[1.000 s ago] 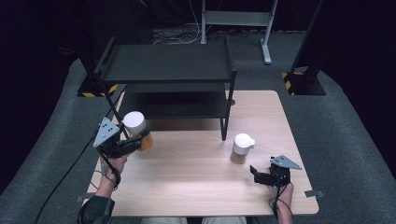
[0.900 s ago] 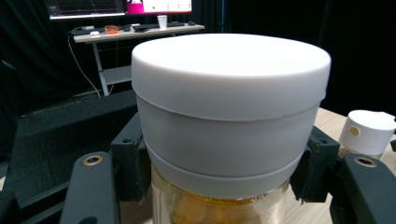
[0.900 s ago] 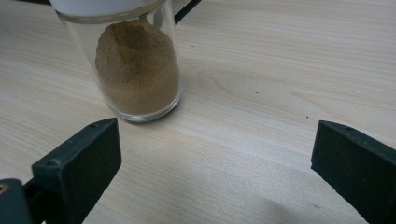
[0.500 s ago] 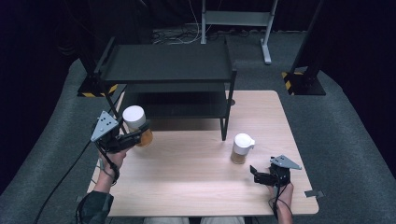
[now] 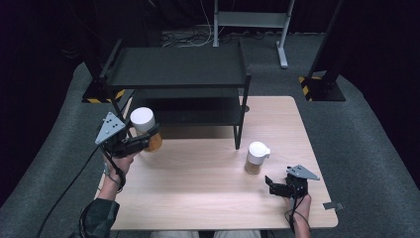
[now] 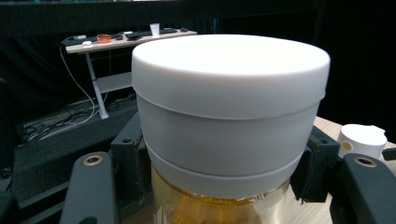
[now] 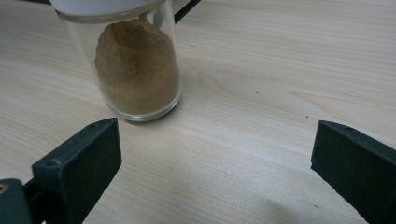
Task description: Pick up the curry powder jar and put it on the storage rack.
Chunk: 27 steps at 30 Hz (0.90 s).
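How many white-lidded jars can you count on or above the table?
2. One jar is held in the left claw near the shelf rack; the other jar stands on the table by the right claw.

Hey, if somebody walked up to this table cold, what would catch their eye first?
Probably the white-lidded jar of amber contents, clamped in the left gripper at the table's left edge, in front of the black two-level shelf. Next, the second jar, with brown powder under a white cap, standing on the wood right of centre. The right gripper sits near it, open and holding nothing.
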Tool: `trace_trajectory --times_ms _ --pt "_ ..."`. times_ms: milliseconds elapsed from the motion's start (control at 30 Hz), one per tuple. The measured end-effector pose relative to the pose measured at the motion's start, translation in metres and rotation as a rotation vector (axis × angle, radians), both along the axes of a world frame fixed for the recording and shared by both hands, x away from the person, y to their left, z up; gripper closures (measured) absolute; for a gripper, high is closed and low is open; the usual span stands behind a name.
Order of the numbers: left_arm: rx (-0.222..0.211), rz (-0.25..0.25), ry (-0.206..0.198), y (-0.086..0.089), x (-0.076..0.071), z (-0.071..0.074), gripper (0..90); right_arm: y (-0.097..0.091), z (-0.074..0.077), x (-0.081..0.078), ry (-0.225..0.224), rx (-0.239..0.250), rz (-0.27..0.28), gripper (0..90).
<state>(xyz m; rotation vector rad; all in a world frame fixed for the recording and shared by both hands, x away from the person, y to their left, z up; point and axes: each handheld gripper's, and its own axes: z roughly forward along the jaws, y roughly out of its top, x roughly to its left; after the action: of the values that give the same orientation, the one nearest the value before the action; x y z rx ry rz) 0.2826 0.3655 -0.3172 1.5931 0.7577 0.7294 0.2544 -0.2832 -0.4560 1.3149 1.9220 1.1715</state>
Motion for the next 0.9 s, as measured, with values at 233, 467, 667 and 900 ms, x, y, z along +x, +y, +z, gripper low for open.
trace_trajectory --times_ms 233,467,667,900 --pt "0.003 -0.009 -0.007 0.0 0.004 0.008 35.0 0.0 0.0 0.0 0.0 -0.001 -0.001 0.5" --pt "0.004 -0.013 -0.007 0.001 0.008 0.013 35.0 0.0 0.0 0.0 0.001 -0.002 -0.001 0.6" --pt "0.004 -0.018 -0.008 0.0 0.01 0.018 35.0 0.0 0.0 0.0 -0.001 -0.002 -0.001 0.5" --pt "0.008 -0.025 -0.011 0.0 0.012 0.024 34.9 0.0 0.0 0.0 -0.001 -0.003 0.0 0.5"
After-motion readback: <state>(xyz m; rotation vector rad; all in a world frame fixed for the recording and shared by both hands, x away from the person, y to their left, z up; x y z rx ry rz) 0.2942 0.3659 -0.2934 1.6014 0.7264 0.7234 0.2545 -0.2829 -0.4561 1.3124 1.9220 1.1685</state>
